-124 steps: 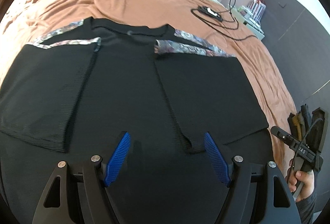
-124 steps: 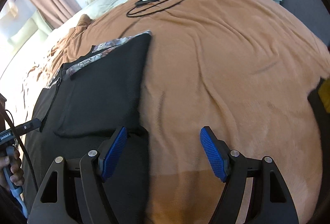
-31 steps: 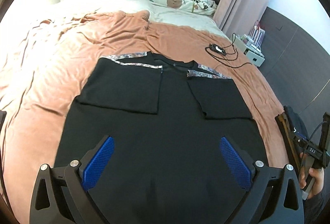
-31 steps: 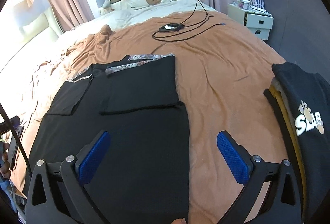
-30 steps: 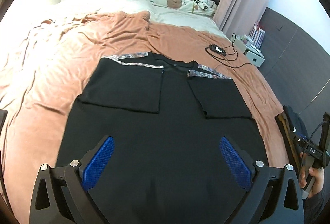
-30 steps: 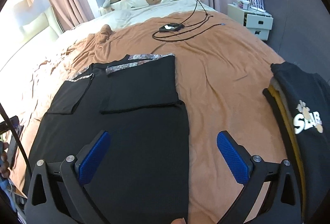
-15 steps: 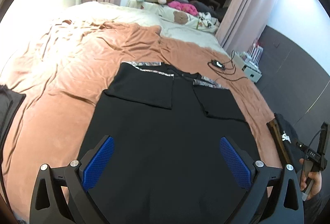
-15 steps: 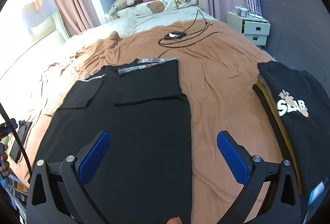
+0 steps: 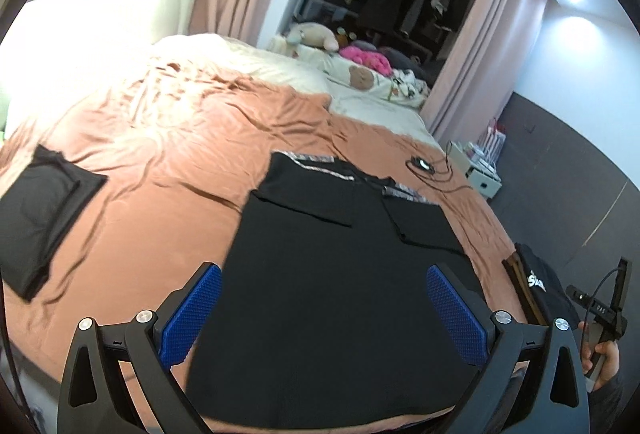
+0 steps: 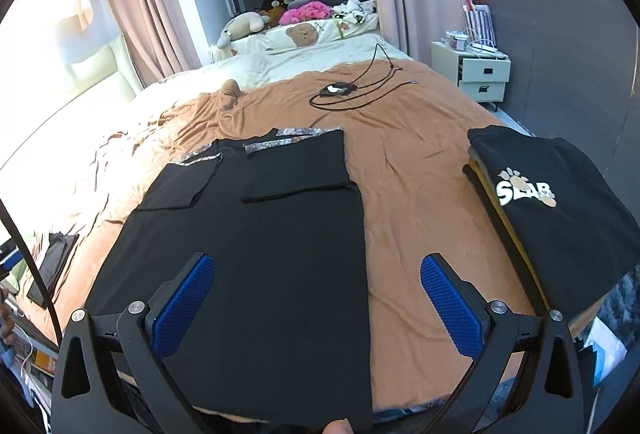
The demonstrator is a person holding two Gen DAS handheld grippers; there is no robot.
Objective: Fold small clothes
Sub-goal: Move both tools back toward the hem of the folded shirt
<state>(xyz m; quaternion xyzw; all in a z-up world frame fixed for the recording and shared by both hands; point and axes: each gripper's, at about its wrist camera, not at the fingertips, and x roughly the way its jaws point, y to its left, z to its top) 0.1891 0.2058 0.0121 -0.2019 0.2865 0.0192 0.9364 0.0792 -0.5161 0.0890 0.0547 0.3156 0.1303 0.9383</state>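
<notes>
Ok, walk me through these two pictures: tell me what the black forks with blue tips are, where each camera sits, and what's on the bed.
Each picture comes from a fisheye camera mounted on a hand-held two-finger gripper, looking forward along its fingers. One shows the left gripper, the other the right gripper. The blue ribbed pads are the fingertips. Both grippers are open and hold nothing.

On the rust-brown bedspread lies a black T-shirt with patterned shoulder trim, its sleeves already folded inward. A stack of folded clothes topped by a black printed shirt sits at the right, a folded black garment at the left, and a black cabled device farther back. A hand gripping the other tool shows in the left view.
</notes>
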